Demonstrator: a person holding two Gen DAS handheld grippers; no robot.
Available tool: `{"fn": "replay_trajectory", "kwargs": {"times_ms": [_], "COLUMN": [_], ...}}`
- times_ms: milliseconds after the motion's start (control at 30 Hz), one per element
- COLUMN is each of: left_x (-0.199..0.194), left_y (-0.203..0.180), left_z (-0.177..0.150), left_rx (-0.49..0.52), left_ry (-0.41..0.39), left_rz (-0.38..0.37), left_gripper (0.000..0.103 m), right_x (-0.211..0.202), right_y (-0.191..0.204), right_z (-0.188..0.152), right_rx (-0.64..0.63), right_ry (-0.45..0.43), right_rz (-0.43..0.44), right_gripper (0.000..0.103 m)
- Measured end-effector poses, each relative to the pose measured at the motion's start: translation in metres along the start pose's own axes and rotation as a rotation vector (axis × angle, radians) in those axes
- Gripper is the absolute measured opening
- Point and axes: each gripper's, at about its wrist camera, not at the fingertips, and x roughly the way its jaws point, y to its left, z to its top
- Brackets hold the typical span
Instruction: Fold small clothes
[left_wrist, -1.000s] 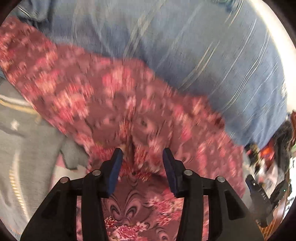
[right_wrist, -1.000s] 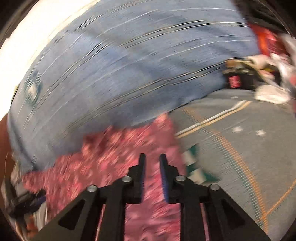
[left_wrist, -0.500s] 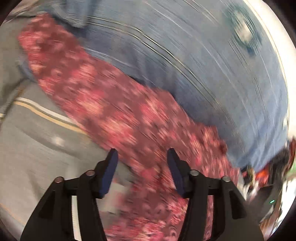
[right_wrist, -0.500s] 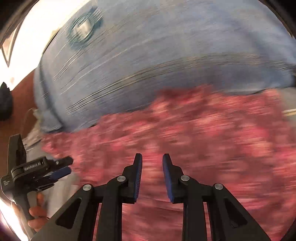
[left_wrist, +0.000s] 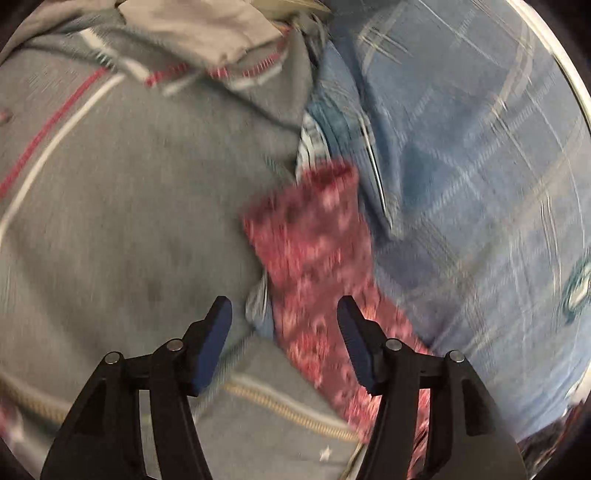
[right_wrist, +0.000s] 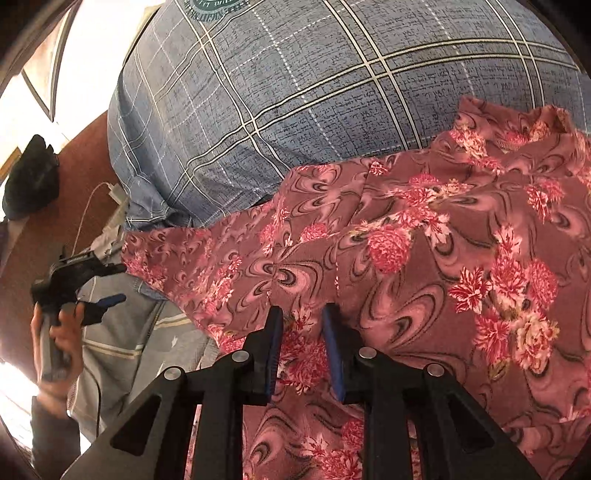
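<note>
A pink-and-maroon floral garment (right_wrist: 424, 258) lies spread on the bed against a blue plaid pillow (right_wrist: 314, 92). My right gripper (right_wrist: 301, 332) hovers just over its near part, jaws a narrow gap apart and empty. In the left wrist view a narrow end of the same garment (left_wrist: 317, 251) runs between grey bedding and the pillow. My left gripper (left_wrist: 284, 332) is wide open and empty above that end. It also shows in the right wrist view (right_wrist: 88, 284), held in a hand beyond the garment's left edge.
A grey blanket (left_wrist: 129, 221) with red, white and tan stripes covers the bed. A white charger and cable (right_wrist: 114, 192) lie beside the pillow. A dark object (right_wrist: 29, 184) sits on the red-brown floor.
My left gripper has swung away off the garment toward the grey blanket and opened wider. My right gripper has moved over the garment's middle, and the view has steadied.
</note>
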Motion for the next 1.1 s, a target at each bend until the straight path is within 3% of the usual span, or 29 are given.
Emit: {"fn": "replay_trajectory", "kwargs": {"times_ms": [67, 200, 267, 300, 333, 700, 833, 933, 1100], "left_x": [0.008, 0.023, 0.029, 0.032, 0.037, -0.031, -0.057, -0.071, -0.079], "left_y": [0.004, 0.004, 0.002, 0.0, -0.002, -0.034, -0.067, -0.085, -0.141], "left_z": [0.012, 0.021, 0.022, 0.023, 0.025, -0.013, -0.042, -0.06, -0.107], "left_rx": [-0.019, -0.06, -0.074, -0.065, -0.062, 0.034, 0.111, 0.156, 0.258], "left_ry": [0.003, 0.016, 0.005, 0.015, 0.03, -0.051, -0.057, -0.04, -0.003], "left_rz": [-0.003, -0.092, -0.106, -0.104, -0.109, -0.189, -0.227, -0.266, -0.31], "left_gripper": [0.063, 0.063, 0.046, 0.012, 0.005, 0.005, 0.005, 0.005, 0.005], "right_x": [0.0, -0.003, -0.003, -0.004, -0.006, -0.012, -0.027, -0.053, -0.096], "right_y": [-0.001, -0.005, -0.006, -0.005, -0.006, -0.007, 0.002, 0.001, -0.031], "right_z": [0.001, 0.001, 0.001, 0.002, 0.002, 0.004, 0.011, 0.012, 0.009], "right_rx": [0.006, 0.02, 0.026, 0.027, 0.029, 0.035, -0.006, -0.034, -0.068], "right_ry": [-0.001, -0.003, -0.005, -0.005, -0.006, 0.012, 0.044, 0.009, -0.02], "right_rz": [0.008, 0.025, 0.033, 0.035, 0.037, 0.031, -0.025, -0.074, -0.214], "right_gripper": [0.024, 0.024, 0.024, 0.024, 0.024, 0.024, 0.024, 0.036, 0.038]}}
